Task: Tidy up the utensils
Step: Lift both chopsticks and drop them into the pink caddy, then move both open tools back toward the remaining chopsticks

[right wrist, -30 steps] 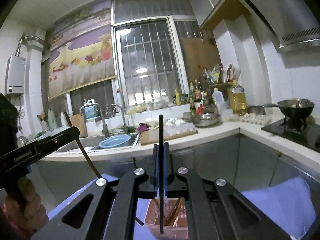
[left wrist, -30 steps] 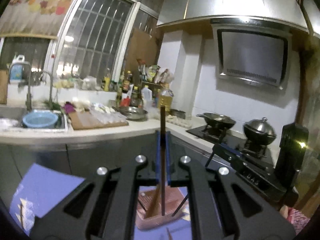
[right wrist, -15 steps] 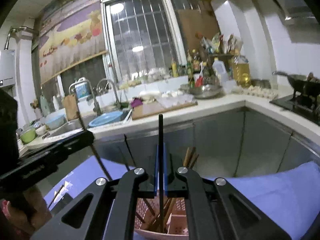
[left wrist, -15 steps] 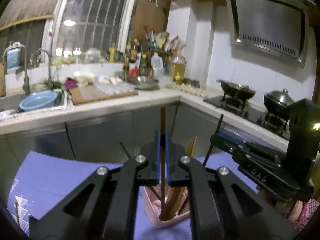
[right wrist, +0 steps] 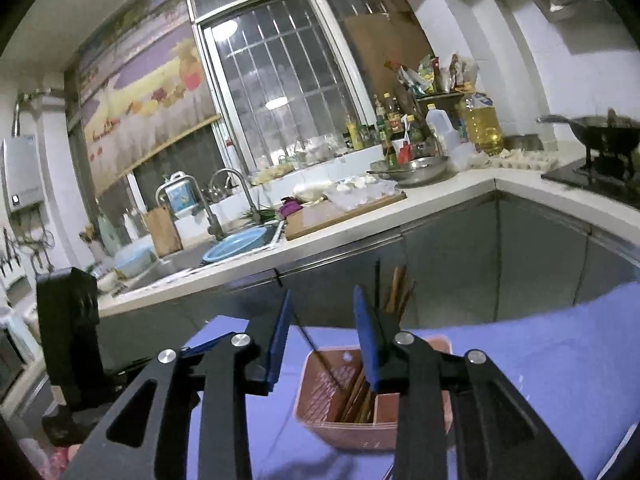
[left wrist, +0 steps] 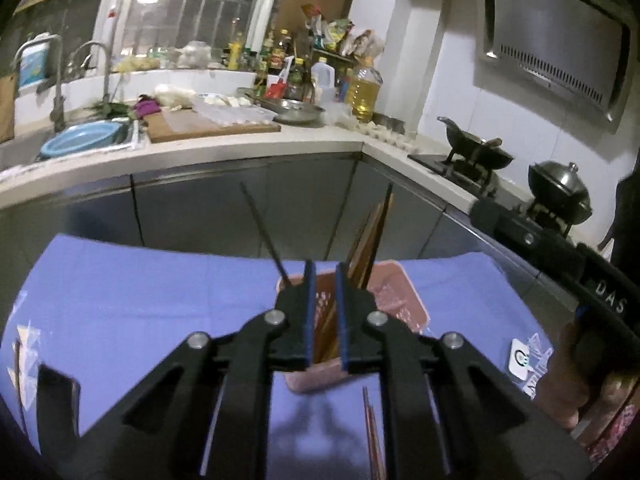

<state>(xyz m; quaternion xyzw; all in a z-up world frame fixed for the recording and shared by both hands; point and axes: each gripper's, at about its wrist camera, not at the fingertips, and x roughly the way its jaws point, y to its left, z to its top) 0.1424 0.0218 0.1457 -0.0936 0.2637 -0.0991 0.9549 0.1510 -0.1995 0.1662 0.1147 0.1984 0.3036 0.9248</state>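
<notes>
Both grippers, left (left wrist: pixel 322 312) and right (right wrist: pixel 322 340), gape empty above holder (right wrist: pixel 440 346); leaning chopsticks (left wrist: pixel 370 236) risk snagging, tipping it.

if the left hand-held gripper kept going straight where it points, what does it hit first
Most likely the pink utensil basket and the chopsticks standing in it, directly ahead of the open left hand-held gripper. Depth is unclear in the fisheye view.

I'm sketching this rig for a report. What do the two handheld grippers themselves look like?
Both the left gripper and the right gripper are matte black, with angular arms that have triangular cut-outs and round silver bolts at the joints. Each finger carries a flat blue pad. Seen from the left camera, the right gripper's black body bears white letters reading "DAS". No cables or sleeves show.
</notes>
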